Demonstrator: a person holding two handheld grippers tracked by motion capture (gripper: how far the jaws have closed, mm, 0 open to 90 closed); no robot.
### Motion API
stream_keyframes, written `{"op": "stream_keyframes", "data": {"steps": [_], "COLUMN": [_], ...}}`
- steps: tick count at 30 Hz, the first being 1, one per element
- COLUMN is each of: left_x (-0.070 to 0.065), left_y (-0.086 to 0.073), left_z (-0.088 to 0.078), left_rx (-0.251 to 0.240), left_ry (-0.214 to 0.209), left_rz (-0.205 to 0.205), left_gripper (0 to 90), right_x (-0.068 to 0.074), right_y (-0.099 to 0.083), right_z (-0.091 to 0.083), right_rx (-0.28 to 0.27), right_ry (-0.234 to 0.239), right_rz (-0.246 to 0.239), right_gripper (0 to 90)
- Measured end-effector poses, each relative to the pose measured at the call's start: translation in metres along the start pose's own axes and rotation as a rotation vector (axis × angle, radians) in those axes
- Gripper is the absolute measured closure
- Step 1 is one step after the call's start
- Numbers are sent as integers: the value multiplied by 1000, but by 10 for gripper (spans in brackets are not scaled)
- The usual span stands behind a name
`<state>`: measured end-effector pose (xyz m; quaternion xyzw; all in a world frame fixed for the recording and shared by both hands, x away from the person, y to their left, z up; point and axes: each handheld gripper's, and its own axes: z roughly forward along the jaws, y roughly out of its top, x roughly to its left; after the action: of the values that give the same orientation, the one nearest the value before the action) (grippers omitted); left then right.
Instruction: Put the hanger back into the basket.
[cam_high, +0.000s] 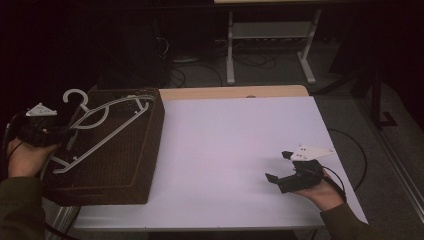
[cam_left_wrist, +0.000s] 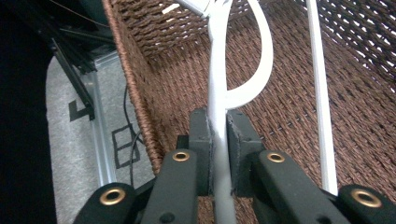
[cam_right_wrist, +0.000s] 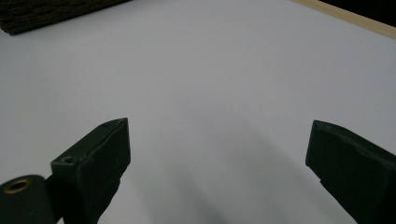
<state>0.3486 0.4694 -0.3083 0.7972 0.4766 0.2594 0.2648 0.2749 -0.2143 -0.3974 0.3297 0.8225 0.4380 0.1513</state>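
The table (cam_high: 235, 150) is bare white across most of its top, with a brown wicker basket (cam_high: 130, 165) sitting at its nine o'clock end, right at the edge. Lying aslant over the basket's open top is a white plastic hanger (cam_high: 107, 127), hook toward eleven o'clock, partly sunk inside. The left gripper (cam_left_wrist: 218, 140) has its jaws pinched narrow on one thin bar of that hanger, near the basket's nine o'clock wall. The right gripper (cam_high: 280, 172) rests at about four o'clock on the table, jaws spread wide with nothing between them. The main risk, I judge, is the basket: it is light and close to the table edge, so a hanger arm catching the weave could drag it or tip it off. Next, the hook or far shoulder could snag on the rim as the hanger goes down. Smallest, the smooth bar could twist or slip in so narrow a grip
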Motion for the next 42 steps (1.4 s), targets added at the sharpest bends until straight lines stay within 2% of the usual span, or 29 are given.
{"op": "stream_keyframes", "data": {"steps": [2, 4, 8, 13, 18, 21, 23, 29, 42], "left_x": [2, 3, 2, -4, -16, -27, -35, -64, -130], "left_y": [-1, -1, 3, 8, 15, 21, 25, 37, 49], "left_z": [0, 0, -3, -7, -9, -12, -14, -17, -12], "left_rx": [-22, -28, -52, -123, -197, -247, -267, -318, -399], "left_ry": [-30, -31, -53, -97, -151, -184, -196, -275, -388], "left_rz": [-19, -21, -28, -63, -94, -118, -114, -84, -25], "left_gripper": [717, 631, 533, 387, 295, 237, 202, 160, 112], "right_x": [0, 0, 0, -1, -3, -4, -6, -8, -13], "right_y": [0, 0, -1, 1, 4, 7, 9, 12, 19], "right_z": [0, -1, -2, -3, -5, -7, -9, -13, -20], "right_rx": [2, -4, -7, -18, -34, -53, -65, -84, -134], "right_ry": [0, -3, -6, -6, -3, -6, -7, -8, -5], "right_rz": [0, -10, 2, 5, 16, 22, 20, 28, 44], "right_gripper": [58, 58, 58, 58, 57, 58, 57, 58, 56]}}
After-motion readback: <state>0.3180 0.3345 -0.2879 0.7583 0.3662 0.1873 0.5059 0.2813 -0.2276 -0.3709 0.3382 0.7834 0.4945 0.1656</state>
